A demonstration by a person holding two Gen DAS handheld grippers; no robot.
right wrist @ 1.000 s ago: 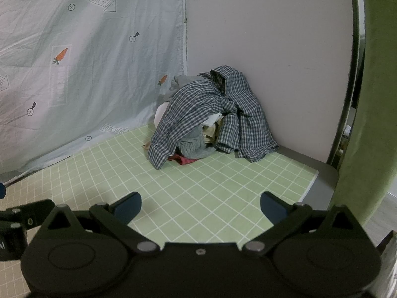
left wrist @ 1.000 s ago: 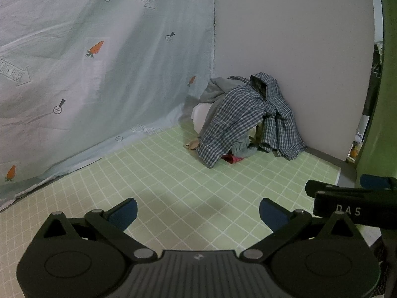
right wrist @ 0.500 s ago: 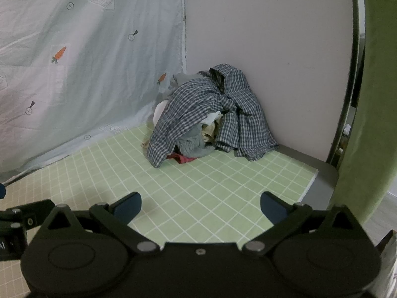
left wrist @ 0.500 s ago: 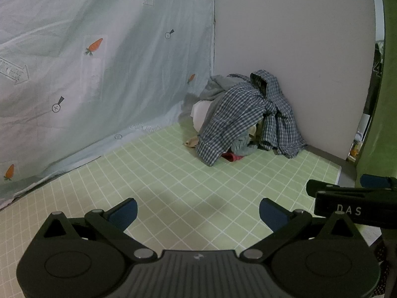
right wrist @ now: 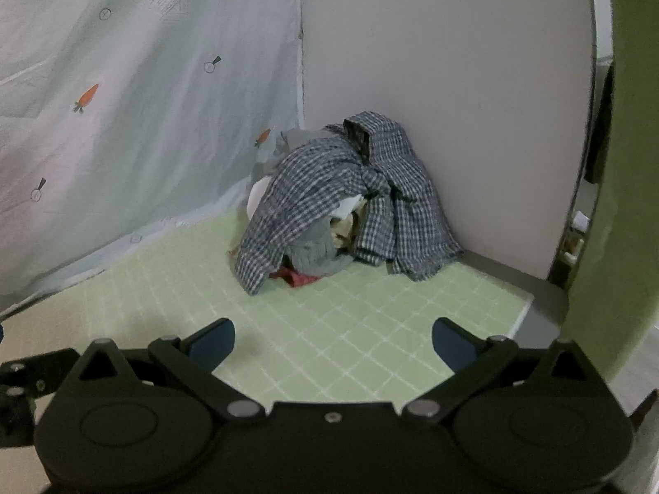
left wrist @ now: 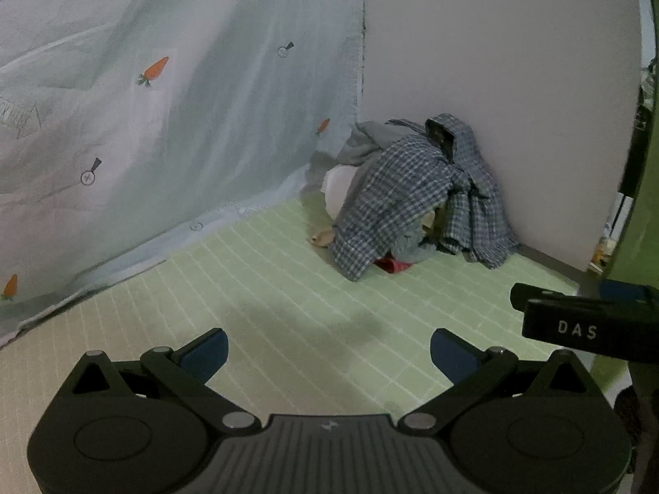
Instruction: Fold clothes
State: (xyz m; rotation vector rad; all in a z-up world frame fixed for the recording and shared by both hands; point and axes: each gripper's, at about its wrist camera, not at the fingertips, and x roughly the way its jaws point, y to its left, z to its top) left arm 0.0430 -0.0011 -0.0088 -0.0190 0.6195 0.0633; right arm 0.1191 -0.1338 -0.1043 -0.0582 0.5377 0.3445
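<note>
Here both grippers hover wide open and empty, with the heap of crumpled clothes [left wrist: 416, 197] well ahead in the corner.

The left gripper [left wrist: 327, 350] and the right gripper [right wrist: 333, 339] have their jaws spread over the pale green checked mat [left wrist: 288, 296]. The blue-and-white checked cotton shirt [right wrist: 329, 189] draped on top looks light, soft and limp; its hanging lower-left hem seems the easiest hold. The left view alone shows the right tool's black bar, while the right view better exposes the grey garment [right wrist: 317, 249] and red cloth [right wrist: 294, 276] underneath.
</note>
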